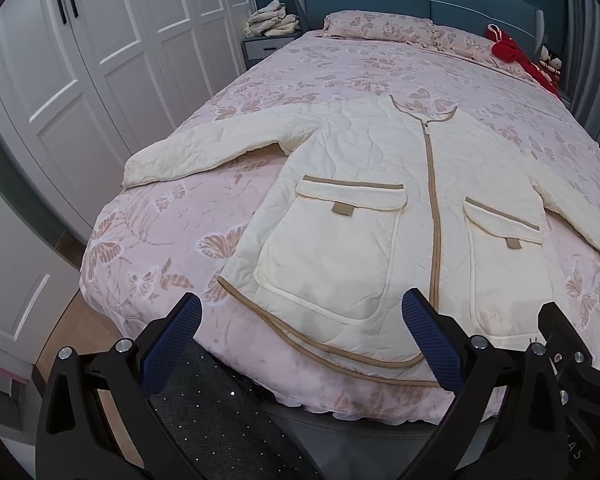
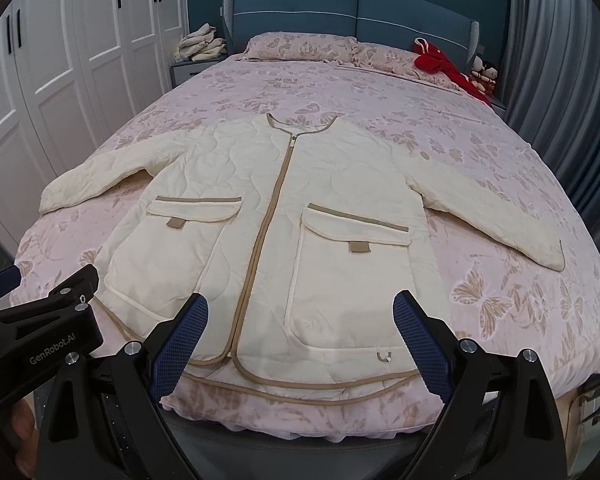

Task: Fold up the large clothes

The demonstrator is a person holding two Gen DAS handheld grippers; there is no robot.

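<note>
A cream quilted jacket [image 1: 364,208] with tan trim, a closed zip and two flap pockets lies flat, front up, on the pink butterfly bedspread [image 1: 172,216], sleeves spread to both sides. It also shows in the right wrist view [image 2: 268,232]. My left gripper [image 1: 304,324] is open and empty, above the foot of the bed near the jacket's left hem. My right gripper [image 2: 302,324] is open and empty, above the hem at the jacket's middle. The left gripper's body shows in the right wrist view [image 2: 40,328] at the lower left.
White wardrobe doors [image 1: 84,60] stand left of the bed. A nightstand [image 1: 266,44] bears a pile of cream clothes [image 1: 274,18]. A blue headboard [image 2: 356,12], pillows [image 2: 300,46], a red garment [image 2: 448,68] and plush toys [image 2: 484,74] are at the far end. Grey curtains [image 2: 560,80] hang on the right.
</note>
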